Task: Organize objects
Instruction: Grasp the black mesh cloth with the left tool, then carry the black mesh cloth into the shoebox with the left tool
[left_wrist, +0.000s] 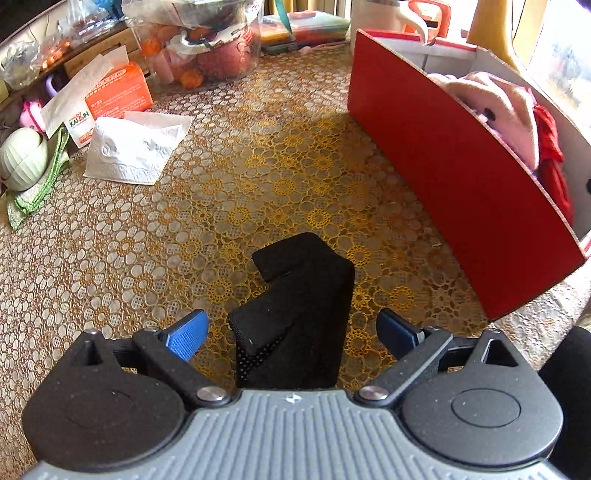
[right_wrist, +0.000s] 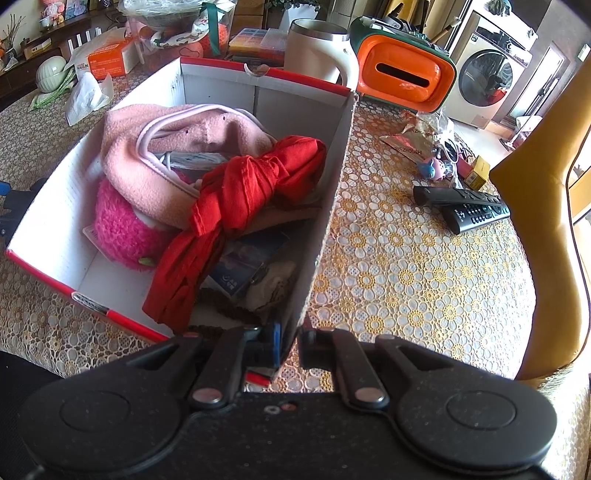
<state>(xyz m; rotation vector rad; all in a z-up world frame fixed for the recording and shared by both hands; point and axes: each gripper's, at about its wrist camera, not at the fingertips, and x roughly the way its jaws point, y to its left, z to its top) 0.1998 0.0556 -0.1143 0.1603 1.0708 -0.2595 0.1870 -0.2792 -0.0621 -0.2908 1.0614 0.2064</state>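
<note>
A black folded fabric piece (left_wrist: 303, 295) lies on the lace-patterned tablecloth (left_wrist: 184, 221). My left gripper (left_wrist: 291, 336) stands open around it, and neither of the blue pads (left_wrist: 188, 338) touches it. To the right is the red cardboard box (left_wrist: 461, 177). My right gripper (right_wrist: 290, 345) is shut on the near end of the box's right wall (right_wrist: 332, 206). Inside the box are a pink fleece hat (right_wrist: 177, 147), a knotted red cloth (right_wrist: 251, 192), a fuzzy magenta item (right_wrist: 125, 229) and a blue packet (right_wrist: 243, 262).
Left of the box lie a white napkin (left_wrist: 133, 147), an orange tissue pack (left_wrist: 118, 92), a pale green round object (left_wrist: 24, 158) and a clear tub of fruit (left_wrist: 199, 40). Right of it are two remotes (right_wrist: 465, 206), an orange holder (right_wrist: 406, 74), a white kettle (right_wrist: 317, 48) and a yellow chair (right_wrist: 546, 221).
</note>
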